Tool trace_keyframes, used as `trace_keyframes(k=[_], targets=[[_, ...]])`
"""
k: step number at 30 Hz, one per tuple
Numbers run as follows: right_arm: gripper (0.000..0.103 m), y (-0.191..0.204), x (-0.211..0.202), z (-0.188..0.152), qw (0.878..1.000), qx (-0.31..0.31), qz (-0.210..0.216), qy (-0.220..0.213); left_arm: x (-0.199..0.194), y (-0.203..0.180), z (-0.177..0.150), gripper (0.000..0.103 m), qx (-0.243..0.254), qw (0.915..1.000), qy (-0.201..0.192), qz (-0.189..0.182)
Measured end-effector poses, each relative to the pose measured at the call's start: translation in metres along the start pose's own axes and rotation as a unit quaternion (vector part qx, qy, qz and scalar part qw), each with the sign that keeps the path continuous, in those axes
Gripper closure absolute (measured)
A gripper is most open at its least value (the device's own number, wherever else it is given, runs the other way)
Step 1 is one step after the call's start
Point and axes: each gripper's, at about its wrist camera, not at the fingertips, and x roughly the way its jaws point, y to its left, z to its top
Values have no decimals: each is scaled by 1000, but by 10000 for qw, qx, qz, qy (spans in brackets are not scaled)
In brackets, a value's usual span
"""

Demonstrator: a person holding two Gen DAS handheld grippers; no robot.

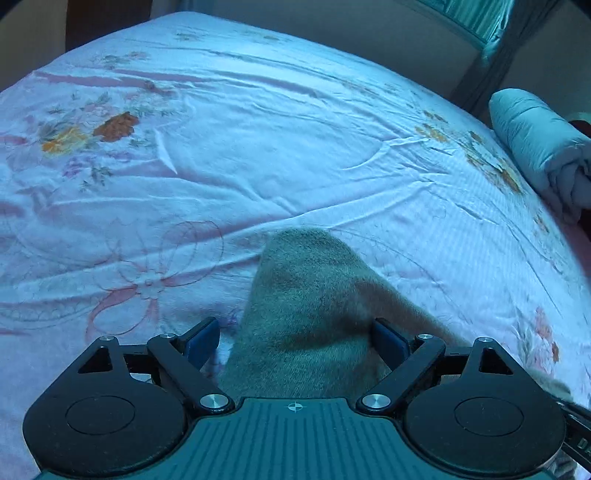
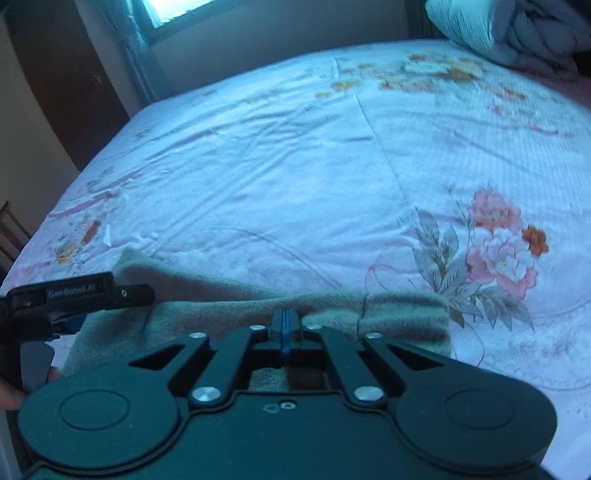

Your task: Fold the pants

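Right wrist: quilt point(image 2: 517, 29) beyond pants point(image 2: 221, 299).

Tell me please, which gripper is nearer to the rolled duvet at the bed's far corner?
Right. The right gripper, shut on the pants, sits on the side of the duvet; the left gripper works further away.

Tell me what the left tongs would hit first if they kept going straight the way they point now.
Most likely the grey-green pants: the fabric humps up between the open left tongs. Past that hump lies the floral bedsheet. Depth is hard to judge in this view.
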Motion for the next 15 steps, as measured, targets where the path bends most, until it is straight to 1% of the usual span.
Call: trace_keyframes(k=[1,2,5,7,9,10,11,12,13,14,15], targets=[[99,5,-9,-1,9999,-129,48,-81,-5,2,-3,14,79,10000,-12,0],[93,8,-16,-4,9996,-249,81,-115,-10,3,-5,14,162,9999,-7,-8],[89,11,-34,-11,9988,-455,181,-82,-27,9,-15,14,364,9993,52,-26],[84,9,-46,-18,9986,-506,131,-83,-37,13,-23,14,497,9987,72,0],[80,5,-60,-26,9982,-576,45,-172,-47,17,-32,14,655,9978,56,52],[74,2,-67,-29,9979,-605,-15,-234,-51,20,-36,14,713,9974,61,86],[61,-1,-73,-32,9976,-621,-95,-292,-54,23,-39,14,754,9971,67,105],[49,-6,-79,-36,9972,-632,-192,-361,-57,26,-42,14,770,9969,76,115],[29,-10,-85,-38,9967,-626,-284,-430,-59,29,-45,14,776,9969,92,116],[26,-16,-89,-41,9960,-623,-391,-502,-60,32,-48,14,761,9970,109,103],[26,-21,-91,-42,9955,-627,-497,-515,-60,34,-49,14,730,9972,135,95]])
